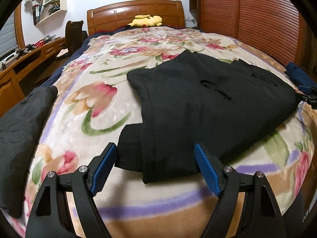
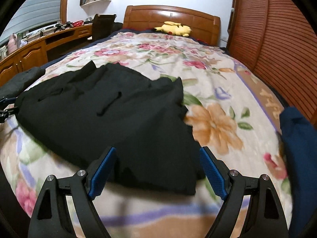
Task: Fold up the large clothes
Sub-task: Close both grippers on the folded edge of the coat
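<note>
A large black garment (image 1: 208, 103) lies partly folded on the floral blanket (image 1: 83, 103) of a bed. It also shows in the right wrist view (image 2: 111, 119). My left gripper (image 1: 155, 148) is open, its blue pads either side of the garment's near left corner, just above it. My right gripper (image 2: 157, 152) is open over the garment's near right corner. The right gripper's tip shows at the far right of the left wrist view (image 1: 309, 95).
A dark grey garment (image 1: 21, 123) lies at the bed's left edge. A navy garment (image 2: 299, 158) lies at the right edge. A yellow plush toy (image 1: 145, 20) sits by the wooden headboard (image 1: 136, 11). A wooden desk (image 1: 29, 59) stands left, a slatted wardrobe (image 2: 277, 39) right.
</note>
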Demonstrator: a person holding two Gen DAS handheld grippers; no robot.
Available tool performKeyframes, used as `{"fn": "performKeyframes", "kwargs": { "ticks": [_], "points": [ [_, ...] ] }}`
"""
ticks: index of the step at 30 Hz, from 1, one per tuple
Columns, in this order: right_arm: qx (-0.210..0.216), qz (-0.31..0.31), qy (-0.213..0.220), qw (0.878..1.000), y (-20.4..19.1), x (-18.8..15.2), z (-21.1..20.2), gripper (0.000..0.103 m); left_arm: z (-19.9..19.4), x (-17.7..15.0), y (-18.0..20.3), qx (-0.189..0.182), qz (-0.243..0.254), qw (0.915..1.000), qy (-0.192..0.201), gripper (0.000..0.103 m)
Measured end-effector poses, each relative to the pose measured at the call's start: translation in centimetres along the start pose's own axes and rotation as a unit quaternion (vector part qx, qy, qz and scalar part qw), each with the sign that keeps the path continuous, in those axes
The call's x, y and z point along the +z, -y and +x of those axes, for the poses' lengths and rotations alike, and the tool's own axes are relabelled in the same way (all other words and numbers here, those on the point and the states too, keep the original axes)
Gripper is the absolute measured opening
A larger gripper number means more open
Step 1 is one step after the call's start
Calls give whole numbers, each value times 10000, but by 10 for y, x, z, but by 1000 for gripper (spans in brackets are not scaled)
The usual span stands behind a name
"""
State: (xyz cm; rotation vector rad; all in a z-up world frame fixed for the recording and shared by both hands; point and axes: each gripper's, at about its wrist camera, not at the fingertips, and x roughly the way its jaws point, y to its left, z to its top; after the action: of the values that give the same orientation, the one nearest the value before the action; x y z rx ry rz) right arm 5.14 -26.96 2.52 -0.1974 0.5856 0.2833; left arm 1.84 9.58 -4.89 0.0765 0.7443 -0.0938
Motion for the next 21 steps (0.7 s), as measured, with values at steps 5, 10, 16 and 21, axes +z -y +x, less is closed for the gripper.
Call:
{"fn": "performKeyframes", "kwargs": {
  "ticks": [5,10,16,21],
  "points": [
    [44,196,-76,9998,1,-13,-1,87,3,1,-3,-78,-77,9999,-34,81],
    [189,428,-207,9987,3,-22,12,87,11,5,-7,-418,-267,9987,-118,67],
    [388,573,-144,9975,2,-23,18,73,13,6,-1,-644,-173,9977,-157,34],
    [482,487,6,9977,5,-25,13,38,5,6,6,-597,-86,9980,-164,22]
  ]
}}
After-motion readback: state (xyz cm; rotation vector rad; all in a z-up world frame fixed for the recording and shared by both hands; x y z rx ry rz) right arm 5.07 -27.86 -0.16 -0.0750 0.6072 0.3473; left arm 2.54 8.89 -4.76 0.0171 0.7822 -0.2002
